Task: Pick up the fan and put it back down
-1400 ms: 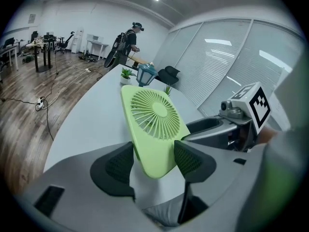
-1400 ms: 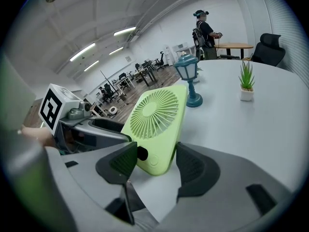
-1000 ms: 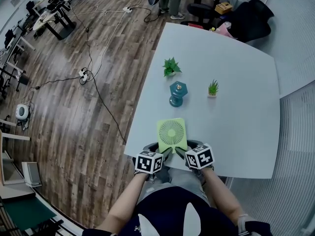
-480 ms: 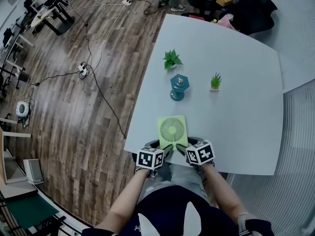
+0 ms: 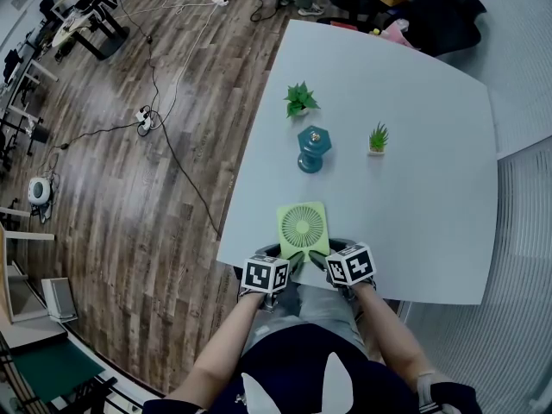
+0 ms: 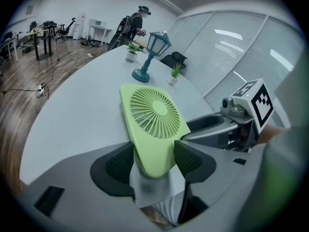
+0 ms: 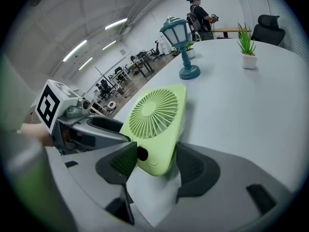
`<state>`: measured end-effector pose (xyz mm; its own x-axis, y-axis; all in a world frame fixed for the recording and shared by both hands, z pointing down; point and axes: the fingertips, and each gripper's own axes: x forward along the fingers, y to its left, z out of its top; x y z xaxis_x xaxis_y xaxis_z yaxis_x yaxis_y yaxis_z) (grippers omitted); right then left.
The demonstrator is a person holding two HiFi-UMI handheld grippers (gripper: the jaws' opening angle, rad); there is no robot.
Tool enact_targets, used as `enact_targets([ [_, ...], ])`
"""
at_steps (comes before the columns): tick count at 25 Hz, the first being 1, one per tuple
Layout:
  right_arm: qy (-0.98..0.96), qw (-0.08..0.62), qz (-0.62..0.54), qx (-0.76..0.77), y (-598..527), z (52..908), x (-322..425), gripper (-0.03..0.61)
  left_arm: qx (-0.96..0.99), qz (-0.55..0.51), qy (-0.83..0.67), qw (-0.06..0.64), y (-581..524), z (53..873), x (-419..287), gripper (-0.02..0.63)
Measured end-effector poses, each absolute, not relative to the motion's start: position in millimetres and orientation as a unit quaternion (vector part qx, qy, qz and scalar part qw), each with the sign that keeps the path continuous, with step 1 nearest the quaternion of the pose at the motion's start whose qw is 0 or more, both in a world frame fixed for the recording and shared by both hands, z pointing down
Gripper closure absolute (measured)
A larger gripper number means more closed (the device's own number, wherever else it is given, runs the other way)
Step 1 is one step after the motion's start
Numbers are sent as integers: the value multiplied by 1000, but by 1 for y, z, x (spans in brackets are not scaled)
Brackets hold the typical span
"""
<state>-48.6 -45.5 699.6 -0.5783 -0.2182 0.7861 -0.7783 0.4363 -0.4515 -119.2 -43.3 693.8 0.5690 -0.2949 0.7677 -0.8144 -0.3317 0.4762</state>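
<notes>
Head view: fan (image 5: 302, 228) has sunk toward the worktop (image 5: 414, 214), with left gripper (image 5: 287, 266) and right gripper (image 5: 325, 261) both pinching it, so set-down looks close.

— Where's the fan (image 5: 302, 228)?
— At the near edge of the desk (image 5: 423, 214), towards its left corner. The left gripper (image 5: 287, 263) is at the fan's near left corner and the right gripper (image 5: 324, 263) at its near right, with fingers (image 6: 188, 158) on either side of each corner.
— And beyond it?
— The lamp (image 5: 311, 147) stands behind the fan, mid-desk. The left plant (image 5: 299, 100) is farther still, slightly left of the lamp. The right plant (image 5: 377, 138) is right of the lamp, apart from it.
— Off the desk?
— The floor (image 5: 129, 214) is to the left, with cables (image 5: 172, 158) lying on it. A chair (image 5: 444, 20) is by the far right corner.
</notes>
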Motion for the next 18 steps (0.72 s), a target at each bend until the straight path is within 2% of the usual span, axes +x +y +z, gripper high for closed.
enact_targets([
  [18,-783,328,424,315,-45,711,-47,334,758,294,-362,455,-42,706,-121,341],
])
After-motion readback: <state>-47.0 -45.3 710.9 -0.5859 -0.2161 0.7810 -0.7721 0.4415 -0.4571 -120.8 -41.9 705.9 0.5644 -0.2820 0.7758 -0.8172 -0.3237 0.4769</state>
